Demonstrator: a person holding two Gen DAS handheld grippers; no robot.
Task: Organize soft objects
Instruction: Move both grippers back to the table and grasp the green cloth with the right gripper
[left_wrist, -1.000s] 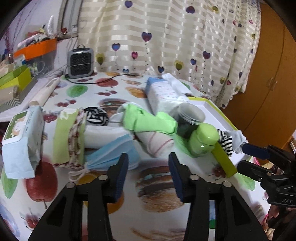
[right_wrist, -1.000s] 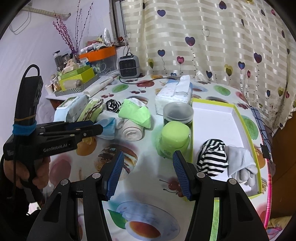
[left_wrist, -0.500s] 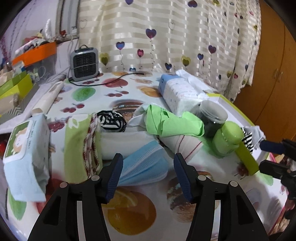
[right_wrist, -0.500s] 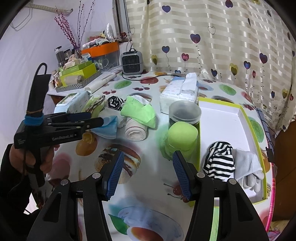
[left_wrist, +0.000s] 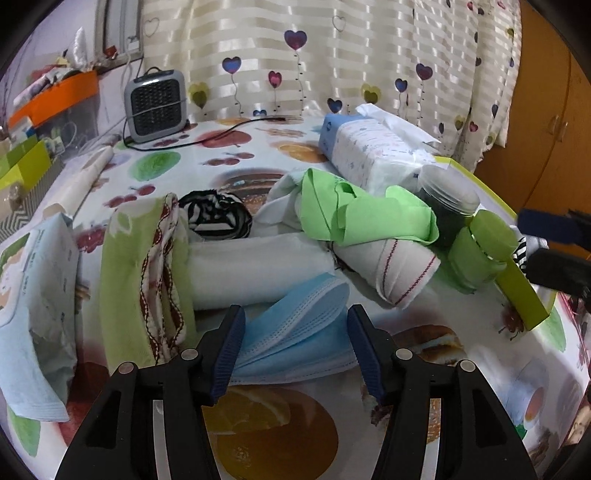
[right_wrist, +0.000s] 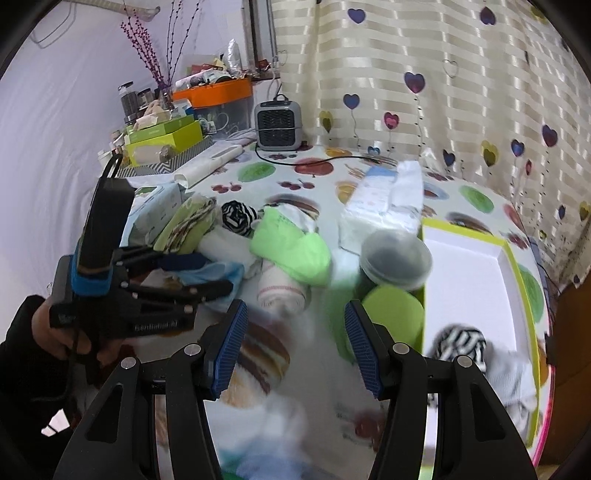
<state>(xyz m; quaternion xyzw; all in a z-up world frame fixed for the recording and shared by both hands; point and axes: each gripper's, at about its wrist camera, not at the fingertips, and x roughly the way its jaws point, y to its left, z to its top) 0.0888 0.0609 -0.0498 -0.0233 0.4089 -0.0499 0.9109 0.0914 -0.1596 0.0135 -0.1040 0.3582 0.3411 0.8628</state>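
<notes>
Left wrist view: left gripper (left_wrist: 295, 345) gapes around the blue mask (left_wrist: 295, 332), pads not pressing. Right gripper (right_wrist: 293, 345) stands apart, empty, over the table (right_wrist: 258, 171).

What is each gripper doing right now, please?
Left gripper: open, fingers either side of the pale blue pleated face mask, not gripping.
Right gripper: open, holding nothing.

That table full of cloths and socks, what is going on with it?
A person is tidying soft things with two hand-held tongs. The left tongs are open around a blue face mask on the table, not gripping it. The right tongs hang open and empty. A striped sock already lies in the white tray.
</notes>
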